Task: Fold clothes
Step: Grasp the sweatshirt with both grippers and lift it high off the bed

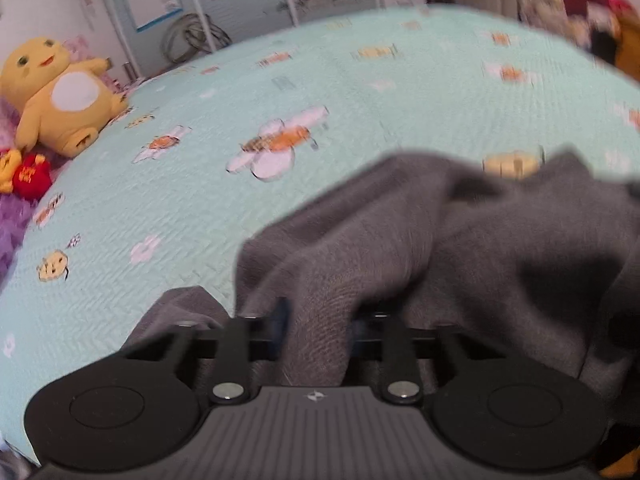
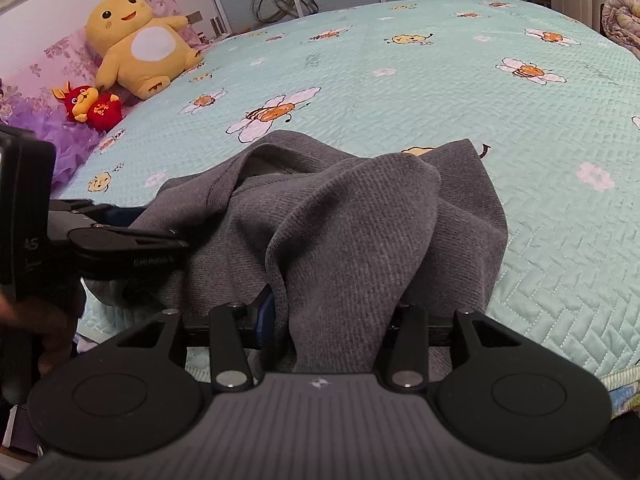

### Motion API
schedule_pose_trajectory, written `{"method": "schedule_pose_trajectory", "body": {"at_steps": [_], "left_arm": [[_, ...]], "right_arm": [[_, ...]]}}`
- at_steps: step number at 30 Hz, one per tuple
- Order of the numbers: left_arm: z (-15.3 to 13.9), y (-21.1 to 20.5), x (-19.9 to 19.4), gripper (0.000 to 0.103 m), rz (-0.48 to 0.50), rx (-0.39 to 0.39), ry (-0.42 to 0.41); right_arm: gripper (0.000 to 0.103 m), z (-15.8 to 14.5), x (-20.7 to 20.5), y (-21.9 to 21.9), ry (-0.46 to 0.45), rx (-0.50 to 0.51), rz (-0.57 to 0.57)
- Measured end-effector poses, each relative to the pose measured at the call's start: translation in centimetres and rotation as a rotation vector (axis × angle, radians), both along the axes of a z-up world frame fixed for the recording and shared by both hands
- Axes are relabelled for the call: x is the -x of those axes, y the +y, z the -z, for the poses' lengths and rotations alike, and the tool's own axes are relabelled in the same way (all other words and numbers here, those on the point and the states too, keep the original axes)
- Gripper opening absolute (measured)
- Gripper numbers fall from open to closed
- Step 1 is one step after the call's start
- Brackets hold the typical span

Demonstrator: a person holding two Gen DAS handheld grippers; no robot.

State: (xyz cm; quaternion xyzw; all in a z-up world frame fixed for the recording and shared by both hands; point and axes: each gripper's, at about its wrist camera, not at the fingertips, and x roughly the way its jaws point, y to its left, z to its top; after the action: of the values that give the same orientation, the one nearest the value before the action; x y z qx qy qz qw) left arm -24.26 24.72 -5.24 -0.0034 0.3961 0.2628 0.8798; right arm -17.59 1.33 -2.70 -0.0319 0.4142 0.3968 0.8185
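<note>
both grippers clamped on the grey garment (image 2: 360,216), left gripper (image 1: 316,320) and right gripper (image 2: 332,320) each pinching a bunched edge near the front of the bee-print bedspread (image 2: 520,160); looks like pickup/spread step, next probably pull apart and lay flat

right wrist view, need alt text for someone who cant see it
The right gripper is shut on a bunched grey garment lying at the near edge of a mint bee-print bedspread. The left gripper reaches into the cloth from the left, and a yellow plush toy sits at the far left.
</note>
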Motion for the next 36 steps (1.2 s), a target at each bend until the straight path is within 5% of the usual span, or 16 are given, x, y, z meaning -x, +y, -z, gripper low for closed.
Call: {"method": "schedule_pose_trajectory", "body": {"at_steps": [6,10,12,14,15,23,27,34,36], "left_arm": [[-5.8,0.9,3.7,0.012,-0.051,-0.019,-0.200],[-10.9,-1.1,6.9,0.013,-0.013,-0.050,-0.363],[-12.1,-2.2,7.7,0.015,0.016,-0.055,-0.393],[-11.3,-3.1,7.8,0.019,0.032,-0.059,-0.355],[-10.3,-3.3,7.5,0.020,0.041,-0.053,-0.319],[-1.7,-2.6,7.6,0.027,-0.012,0.063,-0.078],[-1.4,-2.7,7.5,0.059,0.002,0.043,-0.061],[-0.8,-2.7,7.7,0.060,0.012,0.031,-0.041],[-0.7,-2.7,7.9,0.058,0.016,0.035,-0.047]], "right_arm": [[0.023,-1.4,-1.0,-1.4,-0.022,-0.061,0.008],[0.022,-4.3,-1.7,-3.4,-0.141,-0.135,0.060],[0.037,-5.4,-1.9,-4.4,-0.183,-0.159,0.087],[0.064,-5.8,-1.9,-5.4,-0.200,-0.163,0.108],[0.069,-5.6,-1.8,-5.8,-0.191,-0.160,0.098],[0.073,-3.9,-1.1,-9.5,-0.060,-0.269,0.040],[0.074,-2.7,-2.6,-8.5,-0.001,-0.229,0.093],[0.073,1.2,-2.1,-4.9,0.206,-0.194,-0.018],[0.058,2.0,-1.2,-4.0,0.224,-0.180,-0.061]]}}
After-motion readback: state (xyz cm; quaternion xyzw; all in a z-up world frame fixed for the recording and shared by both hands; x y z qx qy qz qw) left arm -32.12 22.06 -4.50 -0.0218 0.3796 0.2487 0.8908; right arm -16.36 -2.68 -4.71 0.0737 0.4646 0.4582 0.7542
